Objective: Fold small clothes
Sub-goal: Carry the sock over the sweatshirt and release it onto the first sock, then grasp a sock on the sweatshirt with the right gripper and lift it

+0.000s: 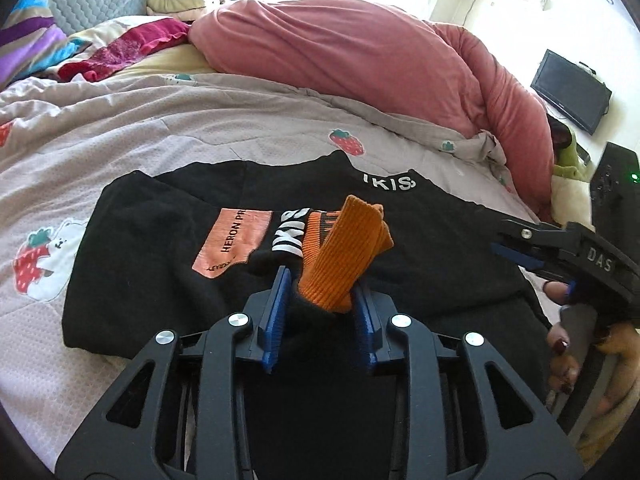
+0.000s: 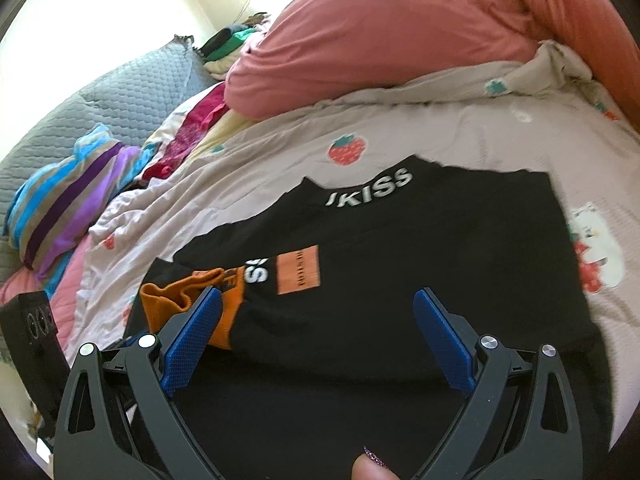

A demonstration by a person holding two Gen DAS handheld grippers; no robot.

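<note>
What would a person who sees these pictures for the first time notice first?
The orange ribbed cuff stands up bright against the black garment spread on the strawberry-print quilt, between the blue pads of the left tongs. Behind it, a big pink duvet is heaped across the bed.

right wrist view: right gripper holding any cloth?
No. The right gripper stands wide open over the black garment, with nothing between its blue pads.
</note>
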